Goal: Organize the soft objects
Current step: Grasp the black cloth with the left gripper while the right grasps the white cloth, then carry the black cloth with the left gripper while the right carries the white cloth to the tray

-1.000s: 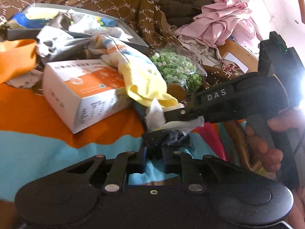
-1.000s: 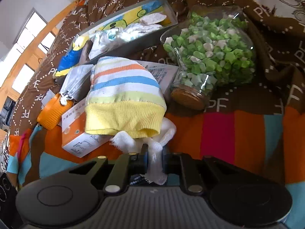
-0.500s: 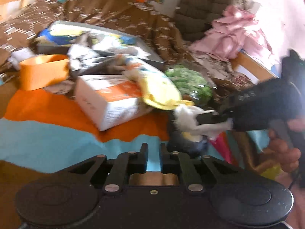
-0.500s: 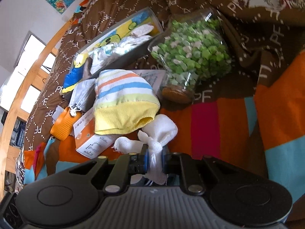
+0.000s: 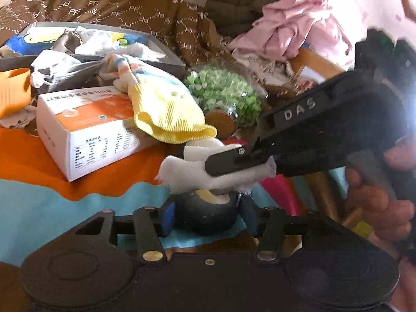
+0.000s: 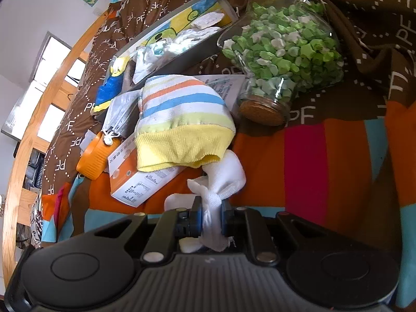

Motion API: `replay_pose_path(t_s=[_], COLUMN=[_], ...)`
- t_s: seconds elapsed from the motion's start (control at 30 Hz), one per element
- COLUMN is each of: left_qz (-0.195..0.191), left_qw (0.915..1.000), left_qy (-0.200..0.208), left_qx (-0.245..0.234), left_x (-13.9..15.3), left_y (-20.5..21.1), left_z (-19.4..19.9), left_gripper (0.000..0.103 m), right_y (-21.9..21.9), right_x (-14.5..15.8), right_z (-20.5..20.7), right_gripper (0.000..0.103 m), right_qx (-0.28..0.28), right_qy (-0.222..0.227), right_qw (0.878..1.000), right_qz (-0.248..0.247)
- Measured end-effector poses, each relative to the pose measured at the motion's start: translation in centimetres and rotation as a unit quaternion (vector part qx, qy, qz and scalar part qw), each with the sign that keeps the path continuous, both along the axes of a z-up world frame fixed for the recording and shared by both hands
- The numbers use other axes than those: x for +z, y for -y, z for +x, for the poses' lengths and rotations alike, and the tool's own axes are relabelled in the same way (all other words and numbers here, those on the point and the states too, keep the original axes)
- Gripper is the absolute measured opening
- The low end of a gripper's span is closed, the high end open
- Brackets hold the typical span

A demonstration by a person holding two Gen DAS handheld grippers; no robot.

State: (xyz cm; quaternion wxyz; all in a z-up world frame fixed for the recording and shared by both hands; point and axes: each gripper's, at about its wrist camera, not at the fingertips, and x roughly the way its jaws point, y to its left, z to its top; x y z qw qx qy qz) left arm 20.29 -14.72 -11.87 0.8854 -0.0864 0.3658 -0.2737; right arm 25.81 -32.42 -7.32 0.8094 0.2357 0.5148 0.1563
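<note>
In the right wrist view my right gripper [image 6: 210, 217] is shut on a knotted white sock [image 6: 223, 179], which hangs just below a striped hat with a yellow cuff [image 6: 182, 122]. The left wrist view shows the same right gripper [image 5: 210, 167] reaching in from the right, the white sock [image 5: 182, 174] pinched in it. Below it a dark rolled sock with a yellow inside [image 5: 205, 214] lies between the fingers of my left gripper [image 5: 206, 217]. The left jaws are opening, and both blue pads [image 5: 167, 218] stand a little off the roll.
A white and orange box [image 5: 85, 132] lies under the hat [image 5: 161, 109]. A jar of green paper stars [image 6: 283, 54] lies on its side beside it. Behind stand a grey tray of cloths [image 5: 161, 49], an orange container [image 5: 13, 91] and a pink cloth heap [image 5: 293, 28]. A hand [image 5: 377, 197] holds the right gripper.
My left gripper's jaws have spread apart and let go of the dark roll, which now lies loose between them. The right gripper keeps its hold on the white sock.
</note>
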Motion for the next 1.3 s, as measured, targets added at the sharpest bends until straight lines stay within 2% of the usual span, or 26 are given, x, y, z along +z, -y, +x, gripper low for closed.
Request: replay_pose_path(t_s=[0.1,0.2,0.33,0.57,0.87,1.0,1.3], left_qz=[0.026,0.043,0.064,0.109,0.096,0.091,0.103], left_qw=[0.9996,0.9989,0.9973,0.9905,0.9813,0.9769,0.9725], left_qy=[0.004,0.019,0.035,0.077,0.105,0.111,0.117], left_qx=[-0.005,-0.007,0.007,0.035,0.129,0.158,0.173], left_x=[0.2,0.9,2.6,6.9,12.3,13.1,13.3], left_y=[0.8,1.0,0.6,-0.5,-1.2,-0.7,0.5], left_z=[0.0,-0.5,-1.3,-3.2,-3.9,-3.6,-1.8], left_gripper=[0.02,0.013,0.011,0.011,0.011,0.011,0.011], right_y=[0.2,0.7,1.9,3.4,4.1,4.8,4.7], right_x=[0.3,0.8,1.5,3.7,6.7,6.9,6.0], right_z=[-0.1,-0.3,-0.8,-2.5,-5.8,-6.4,-5.3], right_gripper=[0.015,0.015,0.015,0.014,0.014,0.014,0.014], right_qx=[-0.006,-0.016,-0.036,-0.059,-0.048,-0.058,-0.08], right_qy=[0.012,0.027,0.055,0.145,0.273,0.295,0.316], right_qw=[1.0,0.999,0.997,0.984,0.957,0.949,0.939], right_qz=[0.005,0.015,0.047,0.084,0.088,0.097,0.106])
